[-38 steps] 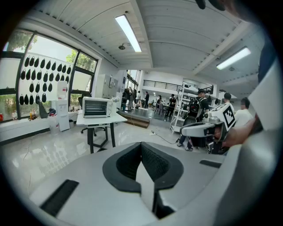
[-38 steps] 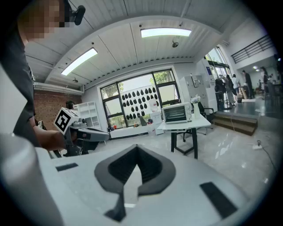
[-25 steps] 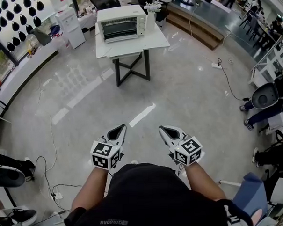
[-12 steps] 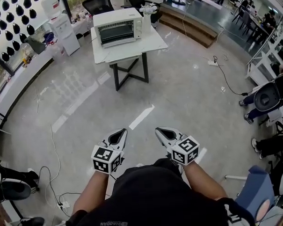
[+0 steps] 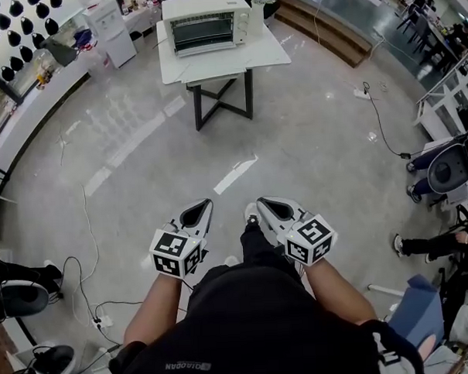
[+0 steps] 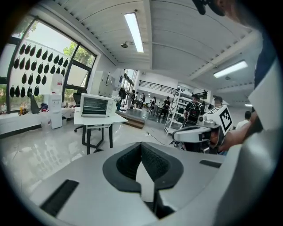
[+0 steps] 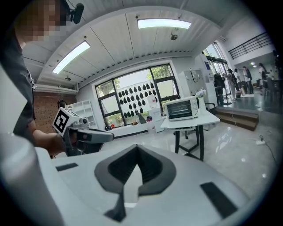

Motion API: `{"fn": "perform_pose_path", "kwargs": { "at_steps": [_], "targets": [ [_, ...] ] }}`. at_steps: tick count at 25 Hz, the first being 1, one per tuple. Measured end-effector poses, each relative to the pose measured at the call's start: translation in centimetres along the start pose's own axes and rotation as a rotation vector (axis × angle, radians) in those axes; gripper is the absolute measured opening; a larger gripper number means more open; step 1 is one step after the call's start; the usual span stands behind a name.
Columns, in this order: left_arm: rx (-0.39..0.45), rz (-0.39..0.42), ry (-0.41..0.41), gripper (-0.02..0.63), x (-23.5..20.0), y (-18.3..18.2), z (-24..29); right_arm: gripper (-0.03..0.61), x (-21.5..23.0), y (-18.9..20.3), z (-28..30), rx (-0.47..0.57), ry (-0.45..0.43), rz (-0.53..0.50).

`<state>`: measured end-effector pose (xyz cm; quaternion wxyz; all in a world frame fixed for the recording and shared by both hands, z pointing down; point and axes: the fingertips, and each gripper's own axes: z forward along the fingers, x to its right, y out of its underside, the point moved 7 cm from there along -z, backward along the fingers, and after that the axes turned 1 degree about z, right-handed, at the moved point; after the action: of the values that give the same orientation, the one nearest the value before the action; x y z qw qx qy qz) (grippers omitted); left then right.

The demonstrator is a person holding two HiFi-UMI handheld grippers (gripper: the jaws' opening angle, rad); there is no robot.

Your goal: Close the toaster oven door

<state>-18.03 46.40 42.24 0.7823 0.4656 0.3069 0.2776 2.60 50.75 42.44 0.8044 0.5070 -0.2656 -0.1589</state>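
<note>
Left claw (image 5: 196, 216) and right claw (image 5: 267, 209) are both pressed together and empty, held level side by side before the body. The toaster oven (image 5: 206, 22) stands on the worktop (image 5: 228, 60) well ahead. Unlike before, a leg (image 5: 256, 239) now shows between the claws.

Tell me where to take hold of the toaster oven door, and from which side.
Probably its top edge, coming from the front: the toaster oven sits on the white table with its glass door facing you. Any handle is too small to see from here.
</note>
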Motion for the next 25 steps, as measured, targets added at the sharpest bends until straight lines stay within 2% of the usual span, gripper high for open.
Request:
{"fn": "perform_pose_path", "kwargs": {
  "at_steps": [5,9,15,18,25],
  "targets": [
    [0.016,-0.051,-0.023,0.002,-2.0,-0.5,2.7,-0.002,2.9,-0.6,2.8,-0.010,-0.032,-0.030],
    [-0.006,-0.003,-0.038,0.002,-3.4,-3.2,6.8,-0.002,7.3,-3.4,5.3,0.013,-0.045,-0.033],
    [0.030,0.049,-0.073,0.002,-6.0,-9.2,13.2,-0.002,13.4,-8.6,8.7,0.045,-0.084,-0.076],
    [0.023,0.091,-0.104,0.002,-6.8,-11.0,16.3,-0.002,16.6,-10.4,10.1,0.041,-0.104,-0.090],
    [-0.007,0.047,-0.144,0.002,-8.8,-12.1,21.7,-0.002,22.2,-11.9,13.4,0.009,-0.161,-0.095]
  ]
}}
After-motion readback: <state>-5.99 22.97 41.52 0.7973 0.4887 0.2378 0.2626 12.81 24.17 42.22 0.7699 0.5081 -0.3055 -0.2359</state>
